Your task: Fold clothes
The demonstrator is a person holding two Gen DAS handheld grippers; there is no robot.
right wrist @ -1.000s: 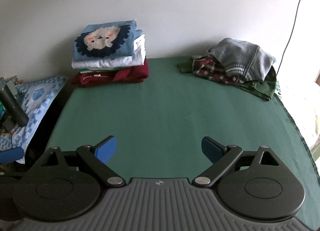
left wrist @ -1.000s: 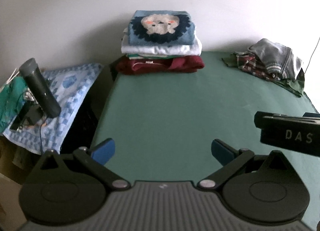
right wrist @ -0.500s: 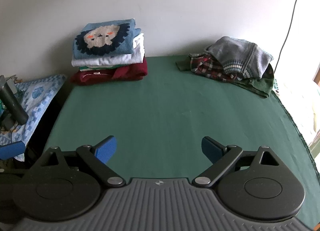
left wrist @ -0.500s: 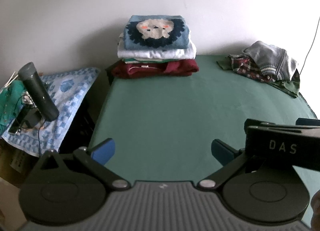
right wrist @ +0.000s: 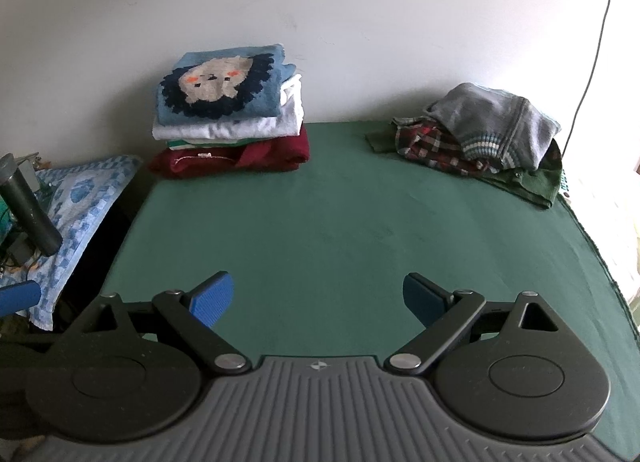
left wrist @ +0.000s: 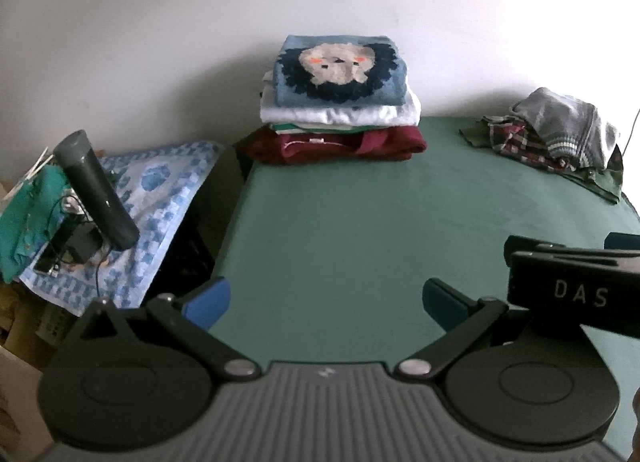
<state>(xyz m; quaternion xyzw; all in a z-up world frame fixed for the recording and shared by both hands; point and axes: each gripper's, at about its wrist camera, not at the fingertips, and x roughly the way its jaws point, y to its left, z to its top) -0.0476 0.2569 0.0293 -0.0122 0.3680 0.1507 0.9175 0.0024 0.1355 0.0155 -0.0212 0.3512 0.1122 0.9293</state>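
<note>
While both grippers hang empty over the near edge of the green surface (right wrist: 320,230), no garment lies between them. Left gripper (left wrist: 326,300): blue pads wide apart, nothing held. Right gripper (right wrist: 318,298): same, pads apart w/ bare cloth showing between.

Folded stack (right wrist: 230,114) sits far left against the wall: lion-print knit (right wrist: 218,84) on top, white item under it, green-striped piece, dark red one at the bottom. Edges squared, tidy. Unfolded heap (right wrist: 480,142) sits far right: grey sweater (right wrist: 494,124) over a plaid shirt (right wrist: 424,142) & a dark green garment (right wrist: 532,180), all crumpled together.

Reads as between garments: some folded, some left, middle of the surface bare. Next move prob. calls for reaching far right to the heap, pinching only the top grey layer w/o dragging the plaid along, then pulling it to the bare middle & spreading it flat. Needs both grippers on separate edges (shoulders or hem) to open it out.

Off the surface at left: blue checkered cloth (left wrist: 160,198) w/ a dark cylinder (left wrist: 96,190) on it, not part of the job.
</note>
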